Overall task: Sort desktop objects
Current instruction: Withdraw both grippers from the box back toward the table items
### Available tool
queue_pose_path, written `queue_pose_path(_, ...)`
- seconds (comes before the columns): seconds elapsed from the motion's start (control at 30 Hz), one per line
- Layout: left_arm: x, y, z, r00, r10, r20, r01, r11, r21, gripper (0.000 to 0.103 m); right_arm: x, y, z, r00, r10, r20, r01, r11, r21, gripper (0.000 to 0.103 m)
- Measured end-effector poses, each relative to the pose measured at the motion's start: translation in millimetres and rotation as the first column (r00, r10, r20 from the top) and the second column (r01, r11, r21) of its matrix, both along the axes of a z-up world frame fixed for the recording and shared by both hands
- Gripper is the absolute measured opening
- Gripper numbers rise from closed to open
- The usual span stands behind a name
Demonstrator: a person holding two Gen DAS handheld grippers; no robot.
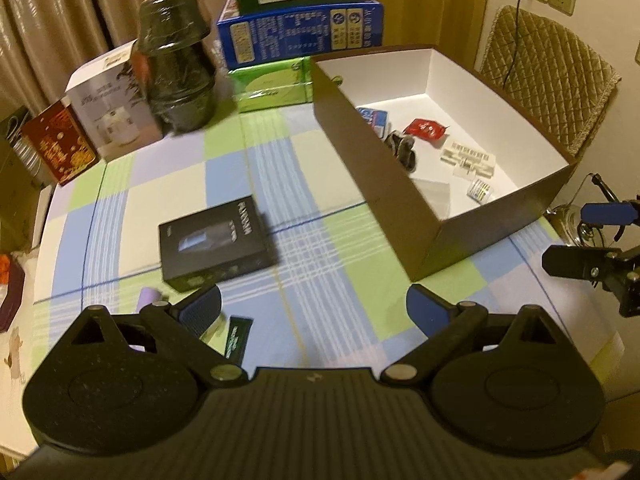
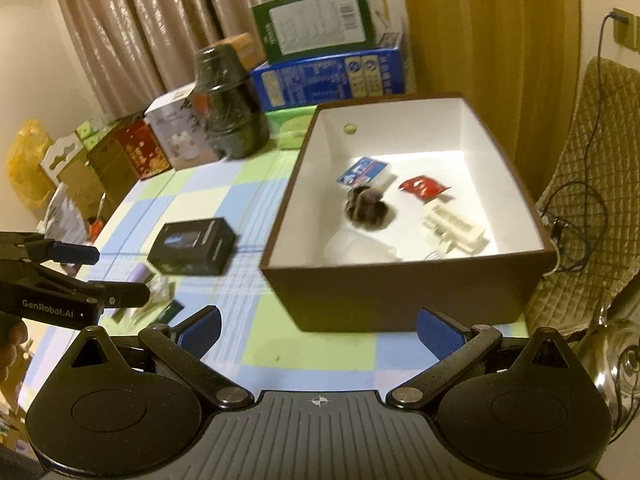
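Plainly, the black carton (image 1: 216, 242) is flat and dark, with a pale bluish picture on its lid; it lies on the checked tabletop (image 1: 320, 248) just left of the brown sorting box (image 1: 380, 200), whose white inside holds small packets. Its lettering is too blurred to read. "GenRobot.AI" shows on the left claw (image 2: 110, 274). Both the left and the right claw (image 2: 318, 330) hover spread wide, holding nothing.

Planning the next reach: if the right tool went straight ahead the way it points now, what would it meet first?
Probably the near wall of the brown box, which stands directly ahead of the open right tool. Depth is unclear; angled higher, it could clear the rim and reach the items inside.
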State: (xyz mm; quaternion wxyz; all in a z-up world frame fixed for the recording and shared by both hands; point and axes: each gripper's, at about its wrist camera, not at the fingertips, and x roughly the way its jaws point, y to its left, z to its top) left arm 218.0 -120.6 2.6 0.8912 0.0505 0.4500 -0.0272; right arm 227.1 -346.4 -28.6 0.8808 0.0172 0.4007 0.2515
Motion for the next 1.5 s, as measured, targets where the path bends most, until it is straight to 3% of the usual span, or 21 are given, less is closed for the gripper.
queue_pose_path(0.87, -58.1, 101.6, -20.7, 0.98, 0.19, -0.058, -0.19, 0.982, 0.014, 0.097, -22.4, 117.2, -32.1, 0.969, 0.239, -0.063, -0.24, 0.97, -0.021, 0.101)
queue_pose_path(1.17, -65.4, 145.3, -33.1, 0.965, 0.254, -0.065, -0.252, 0.967, 0.025, 0.096, -20.2, 166.6, -51.8, 0.963, 0.265, -0.051, -0.268, 0.962, -0.044, 0.101)
queue_pose_path(1.5, -52.4, 177.0, -54.4, 0.972, 0.222, -0.077, -0.22, 0.975, 0.032, 0.093, -12.5, 212.0, -78.3, 0.971, 0.222, -0.09, -0.228, 0.971, -0.073, 0.098)
